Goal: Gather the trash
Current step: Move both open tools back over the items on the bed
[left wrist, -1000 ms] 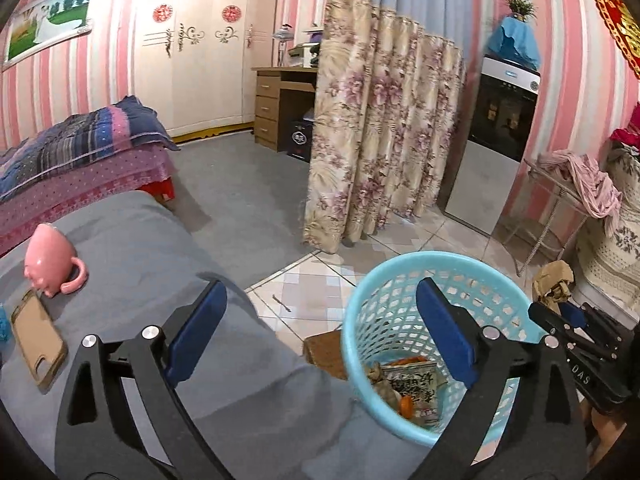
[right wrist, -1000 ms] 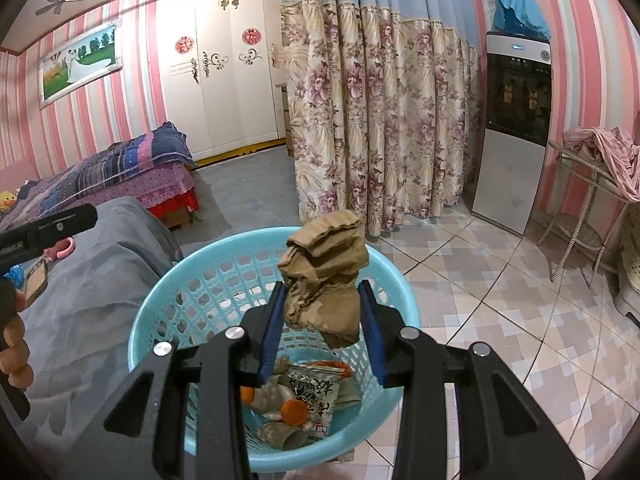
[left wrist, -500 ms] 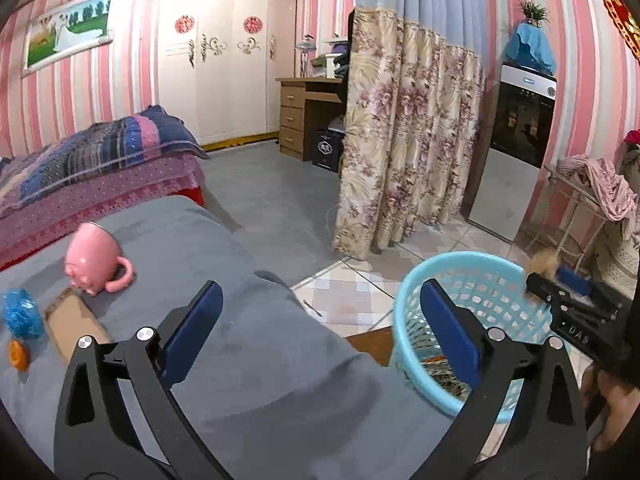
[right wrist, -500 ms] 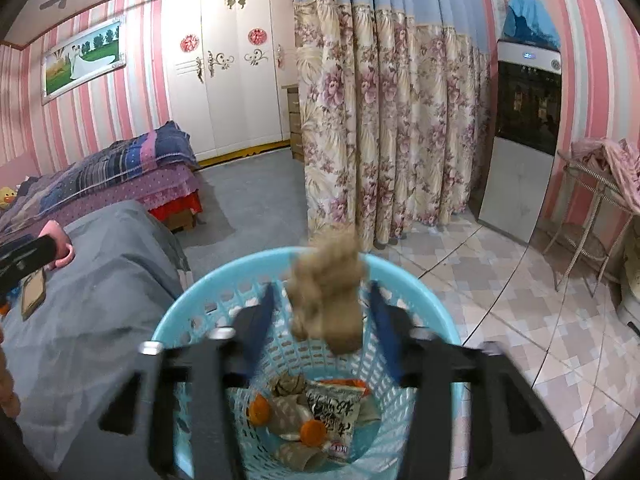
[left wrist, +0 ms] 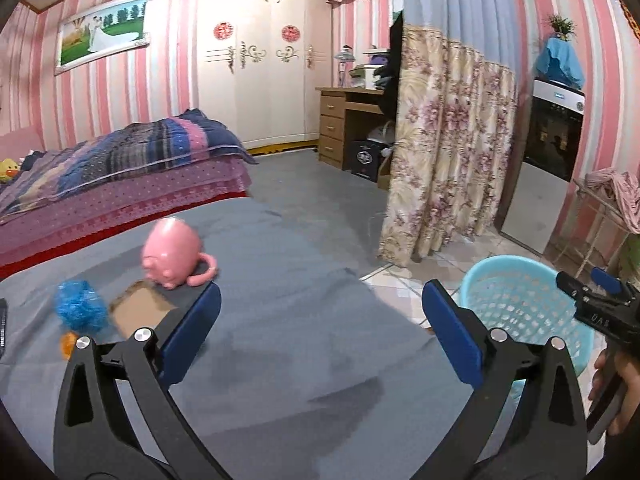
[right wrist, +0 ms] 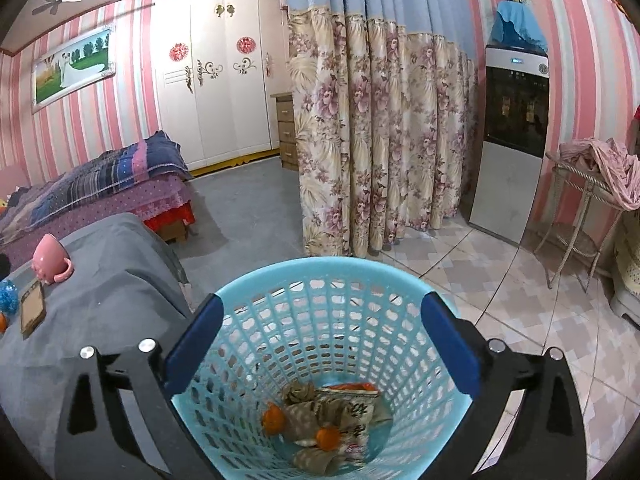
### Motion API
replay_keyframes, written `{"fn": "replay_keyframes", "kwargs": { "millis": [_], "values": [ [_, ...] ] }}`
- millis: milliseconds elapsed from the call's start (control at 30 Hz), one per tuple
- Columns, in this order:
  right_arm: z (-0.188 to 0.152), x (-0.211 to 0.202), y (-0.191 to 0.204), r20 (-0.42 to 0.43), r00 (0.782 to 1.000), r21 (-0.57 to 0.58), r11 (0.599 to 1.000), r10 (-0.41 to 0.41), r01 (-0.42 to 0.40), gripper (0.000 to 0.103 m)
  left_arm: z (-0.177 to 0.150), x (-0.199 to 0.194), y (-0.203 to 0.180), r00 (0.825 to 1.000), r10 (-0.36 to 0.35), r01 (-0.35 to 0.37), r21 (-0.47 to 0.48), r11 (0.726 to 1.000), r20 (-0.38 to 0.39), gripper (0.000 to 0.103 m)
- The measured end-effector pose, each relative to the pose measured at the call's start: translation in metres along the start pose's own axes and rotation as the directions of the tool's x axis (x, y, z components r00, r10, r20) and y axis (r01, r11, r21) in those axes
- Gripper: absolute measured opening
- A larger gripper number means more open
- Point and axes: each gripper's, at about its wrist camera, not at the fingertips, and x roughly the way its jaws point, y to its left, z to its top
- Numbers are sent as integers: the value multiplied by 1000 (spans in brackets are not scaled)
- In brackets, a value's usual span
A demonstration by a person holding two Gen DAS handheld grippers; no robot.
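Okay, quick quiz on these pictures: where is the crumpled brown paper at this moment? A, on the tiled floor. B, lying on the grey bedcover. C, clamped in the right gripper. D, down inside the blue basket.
D: the crumpled brown paper lies among the wrappers at the bottom of the blue basket, and the right gripper, whose jaws have just been opening, stands open and empty above it.

The grey bed (left wrist: 304, 344) carries a pink mug (left wrist: 173, 253), phone (right wrist: 33, 306) and blue ball (left wrist: 80, 312).

Both grippers, left gripper (left wrist: 320, 320) and right gripper (right wrist: 320, 336), have black frames, blue pads and silver screws.
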Motion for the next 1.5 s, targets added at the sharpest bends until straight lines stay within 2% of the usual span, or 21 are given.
{"fn": "replay_keyframes", "kwargs": {
  "millis": [333, 633, 900, 1067, 1133, 1333, 1400, 1500],
  "values": [
    [-8, -1, 44, -33, 997, -5, 998, 64, -64, 98, -21, -24, 88, 990, 140, -140, -65, 988, -11, 97],
    [-18, 5, 104, -64, 988, -74, 987, 140, -144, 98, -53, -21, 184, 960, 267, -278, -162, 947, -87, 97],
    [-27, 12, 159, -82, 975, -164, 962, 209, -220, 98, -79, -5, 247, 933, 318, -352, -259, 899, -166, 97],
    [-25, 16, 179, -87, 972, -198, 952, 220, -234, 98, -87, 13, 271, 932, 292, -348, -303, 887, -215, 97],
    [-23, 19, 186, -91, 971, -200, 951, 222, -236, 98, -86, 20, 277, 934, 273, -336, -311, 889, -230, 92],
    [-22, 28, 205, -115, 967, -205, 947, 229, -249, 98, -81, 44, 273, 936, 216, -293, -274, 916, -278, 71],
    [-24, 30, 211, -123, 965, -208, 944, 233, -255, 98, -81, 49, 270, 937, 195, -273, -261, 926, -289, 53],
    [-28, 31, 221, -137, 961, -214, 940, 241, -266, 98, -81, 49, 268, 942, 180, -256, -258, 932, -285, 43]
  ]
}}
